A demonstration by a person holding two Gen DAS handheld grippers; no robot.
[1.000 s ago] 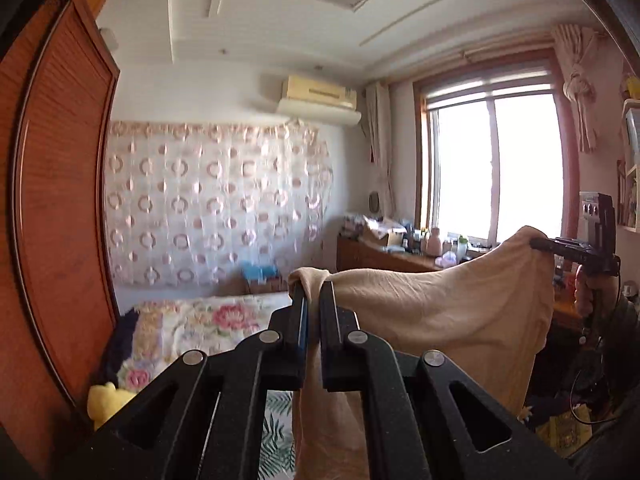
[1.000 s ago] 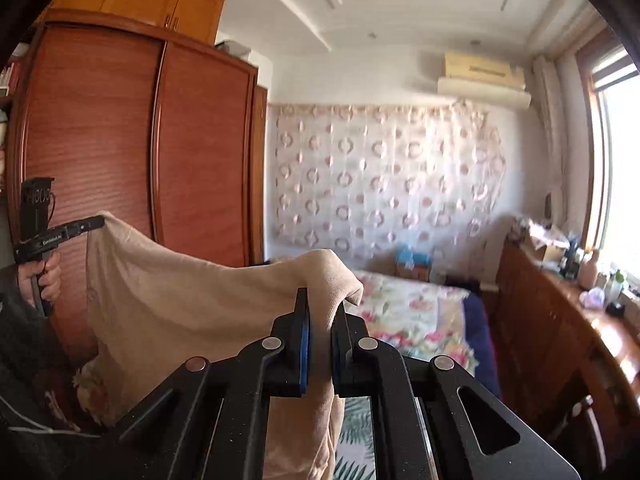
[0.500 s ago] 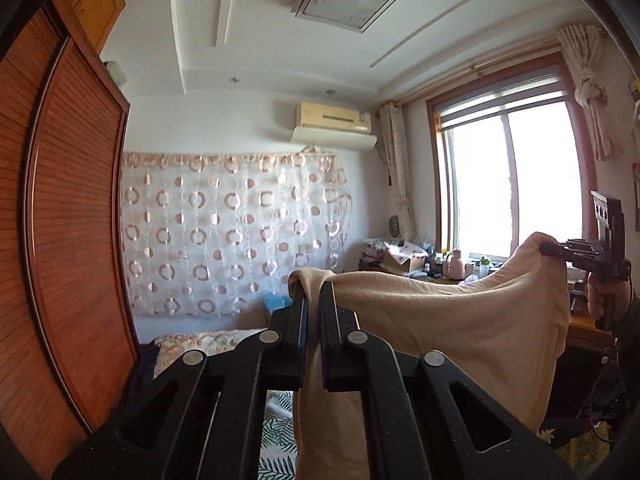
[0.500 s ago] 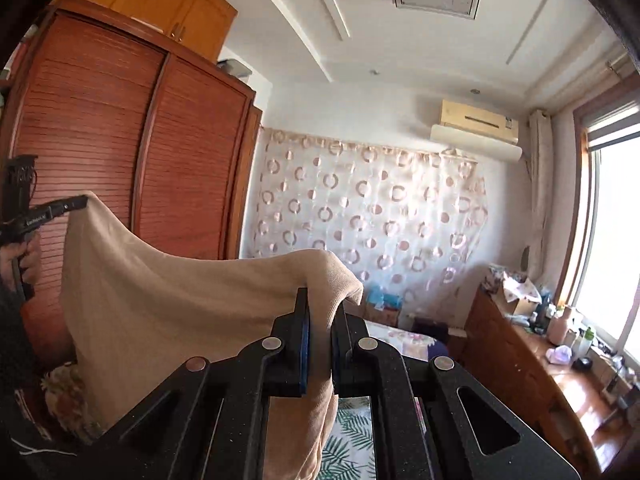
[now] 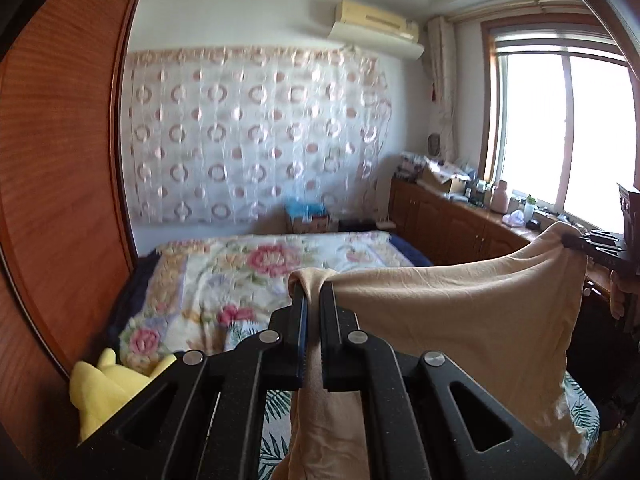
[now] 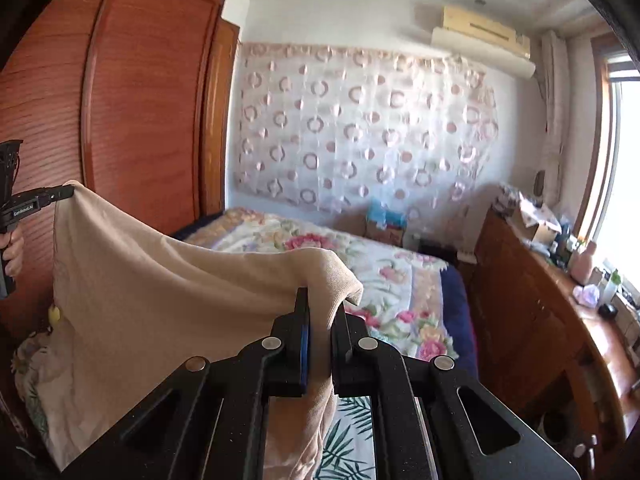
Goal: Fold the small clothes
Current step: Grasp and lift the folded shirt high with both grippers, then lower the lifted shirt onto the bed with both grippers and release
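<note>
The left hand-held gripper and right hand-held gripper each pinch a top corner of the beige garment, which hangs stretched between them above the floral bed.

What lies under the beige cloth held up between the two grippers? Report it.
Under the beige cloth the floral bedspread shows, and a leaf-print sheet near its lower edge. A yellow plush toy sits beside it. The bed directly behind the cloth is hidden.
</note>
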